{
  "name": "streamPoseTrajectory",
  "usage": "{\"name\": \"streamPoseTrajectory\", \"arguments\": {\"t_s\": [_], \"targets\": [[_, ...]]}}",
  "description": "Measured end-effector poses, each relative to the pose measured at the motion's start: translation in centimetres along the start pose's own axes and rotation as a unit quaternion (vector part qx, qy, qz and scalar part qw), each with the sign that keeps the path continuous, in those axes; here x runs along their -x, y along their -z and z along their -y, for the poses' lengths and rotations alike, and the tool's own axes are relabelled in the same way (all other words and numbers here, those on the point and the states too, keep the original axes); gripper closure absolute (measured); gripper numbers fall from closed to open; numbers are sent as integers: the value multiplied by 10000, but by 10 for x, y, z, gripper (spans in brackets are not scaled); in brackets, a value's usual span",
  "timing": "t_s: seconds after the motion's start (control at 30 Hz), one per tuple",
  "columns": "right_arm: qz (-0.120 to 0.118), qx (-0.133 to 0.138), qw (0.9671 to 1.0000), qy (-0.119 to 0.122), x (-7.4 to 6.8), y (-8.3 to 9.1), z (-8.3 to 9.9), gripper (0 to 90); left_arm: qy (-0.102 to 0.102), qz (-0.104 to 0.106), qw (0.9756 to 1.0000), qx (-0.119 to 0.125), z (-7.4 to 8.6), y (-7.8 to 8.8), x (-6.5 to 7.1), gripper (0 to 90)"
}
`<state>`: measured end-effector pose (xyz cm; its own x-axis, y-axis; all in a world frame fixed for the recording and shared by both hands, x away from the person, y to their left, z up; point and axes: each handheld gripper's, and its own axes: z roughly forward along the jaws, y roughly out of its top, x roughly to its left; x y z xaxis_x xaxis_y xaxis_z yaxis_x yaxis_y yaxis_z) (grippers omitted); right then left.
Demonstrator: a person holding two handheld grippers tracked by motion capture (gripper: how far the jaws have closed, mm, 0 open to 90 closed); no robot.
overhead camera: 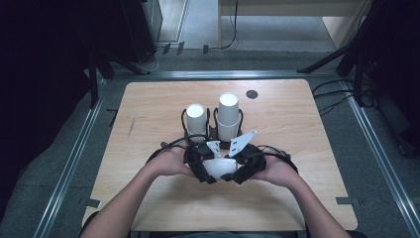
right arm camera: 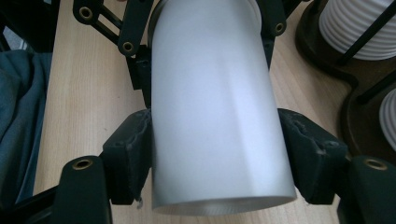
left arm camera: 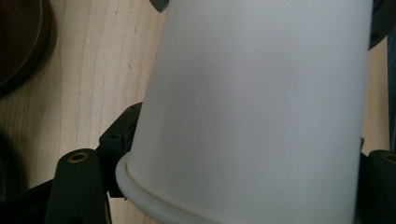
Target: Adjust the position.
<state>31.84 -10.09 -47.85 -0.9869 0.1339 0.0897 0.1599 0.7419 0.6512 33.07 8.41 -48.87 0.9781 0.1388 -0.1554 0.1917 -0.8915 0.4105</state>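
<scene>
White cup (overhead camera: 219,167), lying on its side, held between both your grippers low over the tabletop (overhead camera: 148,109).

Your right gripper (overhead camera: 236,176) had its fingers (right arm camera: 132,158) pressed on the cup's wall from both sides, the base end towards that camera. Your left gripper (overhead camera: 205,177) took the same cup from the opposite end, its fingers (left arm camera: 116,135) set against the wall near the rolled rim. The cup sat at the near middle of the tabletop, just in front of a dark two-post holder (overhead camera: 213,132) carrying a short stack of cups (overhead camera: 196,119) and a taller stack (overhead camera: 228,115). A round dark disc (overhead camera: 252,93) lay further back.
</scene>
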Motion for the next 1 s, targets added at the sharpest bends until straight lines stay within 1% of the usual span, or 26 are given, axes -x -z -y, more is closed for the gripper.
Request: {"name": "streamPoseTrajectory", "arguments": {"t_s": [0.13, 0.17, 0.2, 0.27, 0.3, 0.33, 0.37, 0.4, 0.43, 0.5, 0.57, 0.6, 0.7, 0.77, 0.8, 0.83, 0.9, 0.93, 0.97, 1.0], "targets": [[-28, -7, 10000, 2, 0, 0, 0, 332, -29, -11, 10000, 5, 0, 0, 0, 259], [-18, -6, 10000, 27, -1, 0, 0, 332, -50, -3, 10000, 47, 1, 1, 0, 255], [-35, 11, 10000, 53, -1, 0, -1, 332, -51, 49, 10000, 64, 1, 1, -1, 248], [-47, 22, 10000, 27, -1, 1, -1, 332, -75, 62, 9999, 93, 2, 3, -1, 234], [-40, 60, 10000, 41, -1, 3, -1, 328, -144, -68, 9994, 302, 3, 6, 1, 183], [-28, 71, 9999, 67, -1, 4, -1, 328, -107, -79, 9994, 331, 3, 8, 0, 139], [1, 74, 10000, 59, -1, 5, -1, 328, -28, -86, 9992, 382, 4, 9, -1, 116], [-3, 88, 9999, 60, 0, 6, -1, 328, -28, -86, 9992, 382, 4, 9, -1, 103], [16, 143, 9999, 64, 1, 7, 0, 327, 77, -121, 9981, 596, 6, 13, -2, 88], [46, 192, 9998, 56, 2, 10, 0, 326, 121, -154, 9969, 756, 8, 17, -3, 82], [78, 260, 9996, 63, 3, 12, 1, 324, 152, -169, 9957, 894, 10, 20, -3, 83], [91, 280, 9996, 37, 3, 14, 2, 324, 134, -201, 9950, 972, 11, 23, -3, 83], [95, 381, 9992, -35, 4, 18, 2, 323, 130, -252, 9934, 1112, 12, 28, -2, 83], [100, 468, 9988, -38, 6, 21, 2, 322, 187, -253, 9914, 1267, 14, 30, -3, 83], [83, 478, 9988, -66, 5, 22, 3, 322, 218, -229, 9909, 1311, 15, 31, -3, 83], [98, 503, 9987, -78, 6, 23, 3, 322, 267, -201, 9898, 1386, 16, 33, -3, 83], [88, 551, 9984, -61, 6, 25, 3, 321, 307, -226, 9879, 1503, 17, 36, -3, 83], [84, 566, 9983, -67, 6, 26, 3, 321, 344, -232, 9862, 1604, 19, 38, -3, 83], [86, 596, 9982, -67, 7, 27, 3, 321, 361, -229, 9852, 1661, 19, 39, -3, 84], [96, 606, 9981, -71, 7, 28, 3, 320, 400, -184, 9831, 1777, 21, 41, -3, 84]]}}
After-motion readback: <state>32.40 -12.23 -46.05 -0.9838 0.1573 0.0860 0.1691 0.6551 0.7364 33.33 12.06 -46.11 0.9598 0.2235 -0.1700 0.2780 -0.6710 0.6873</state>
